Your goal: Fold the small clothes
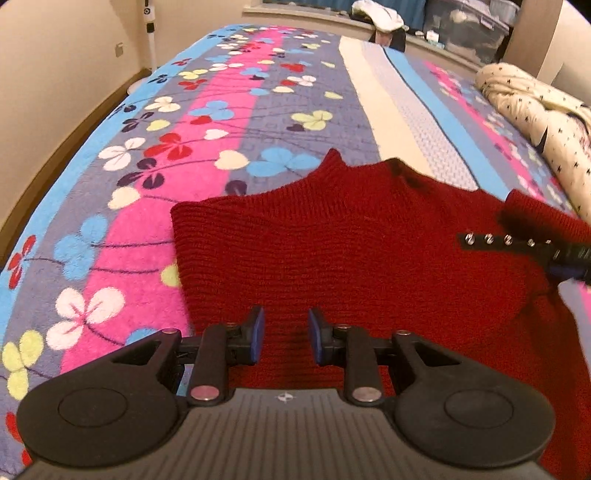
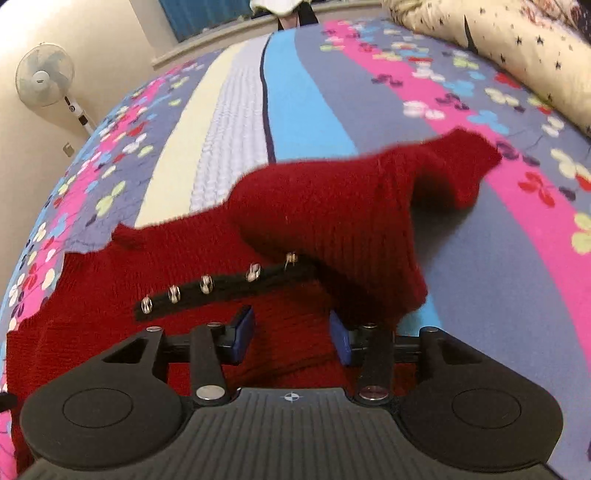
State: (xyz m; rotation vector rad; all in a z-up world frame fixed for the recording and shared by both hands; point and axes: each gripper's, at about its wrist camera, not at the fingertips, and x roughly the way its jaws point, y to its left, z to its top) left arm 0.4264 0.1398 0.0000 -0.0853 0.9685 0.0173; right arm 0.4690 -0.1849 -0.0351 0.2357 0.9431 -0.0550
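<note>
A small red knit sweater lies on the flowered bedspread. Its left side is folded in to a straight edge. My left gripper is open and empty, low over the sweater's lower middle. In the right wrist view the sweater has a black strip with silver studs. Its right sleeve is lifted and draped over toward the body. My right gripper is open, its right finger under the sleeve's hem. The right gripper's finger shows blurred at the right edge of the left wrist view.
A cream quilt with black stars is bunched at the bed's far right, also in the right wrist view. A standing fan is by the wall on the left. Clothes and boxes sit on the window ledge beyond the bed.
</note>
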